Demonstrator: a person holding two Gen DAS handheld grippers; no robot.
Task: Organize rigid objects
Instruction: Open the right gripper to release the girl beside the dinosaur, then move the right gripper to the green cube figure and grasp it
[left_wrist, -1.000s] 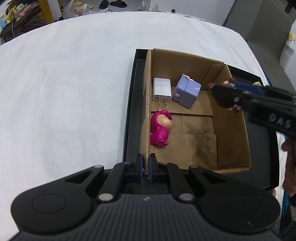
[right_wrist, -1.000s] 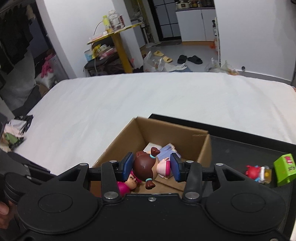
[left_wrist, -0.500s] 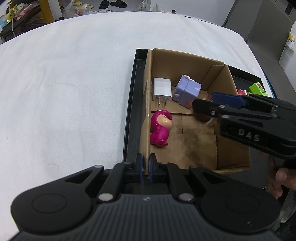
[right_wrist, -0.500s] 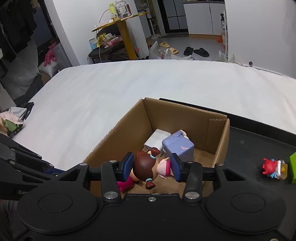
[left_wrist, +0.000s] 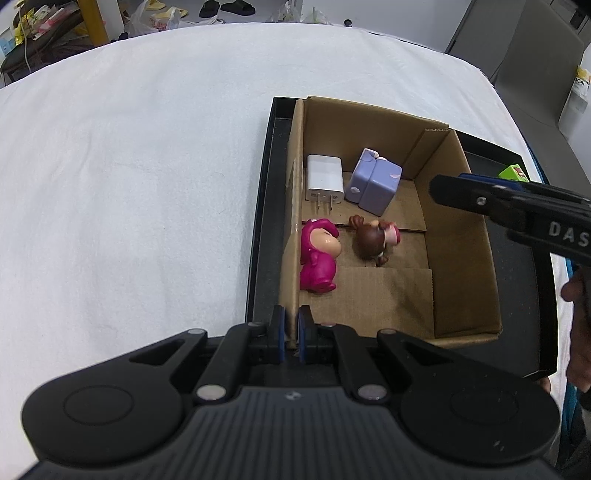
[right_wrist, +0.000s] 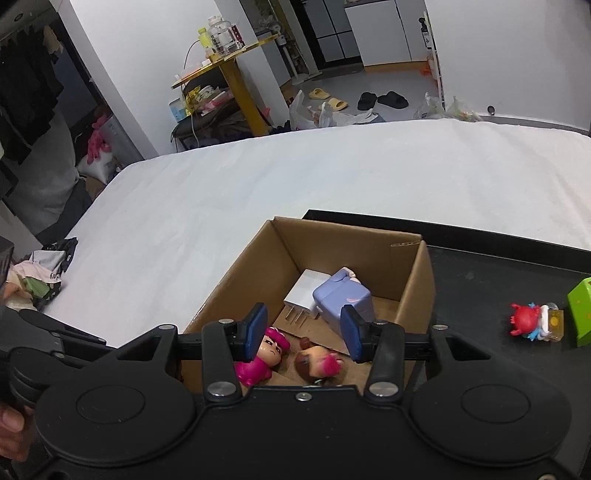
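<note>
The left gripper (left_wrist: 290, 334) is clamped on the near wall of the box (left_wrist: 458, 258), its fingers pressed together on the cardboard edge, steadying it on the black tray (left_wrist: 264, 221). The right gripper (right_wrist: 303, 334) hangs above the box with its fingers apart and nothing between them. The brown-haired doll (left_wrist: 373, 240) lies on the box floor below and just ahead of those fingers, beside the pink doll (left_wrist: 317, 258). Farther ahead sit the white charger (left_wrist: 325, 177) and the purple case (left_wrist: 375, 182).

The release looks done, so the step in hand is probably the retreat. The right gripper should lift straight up clear of the box walls before swinging to its right, where the red figure (right_wrist: 526, 321) and green block (right_wrist: 581, 317) wait on the tray. The left grip should stay firm so the box does not shift.
</note>
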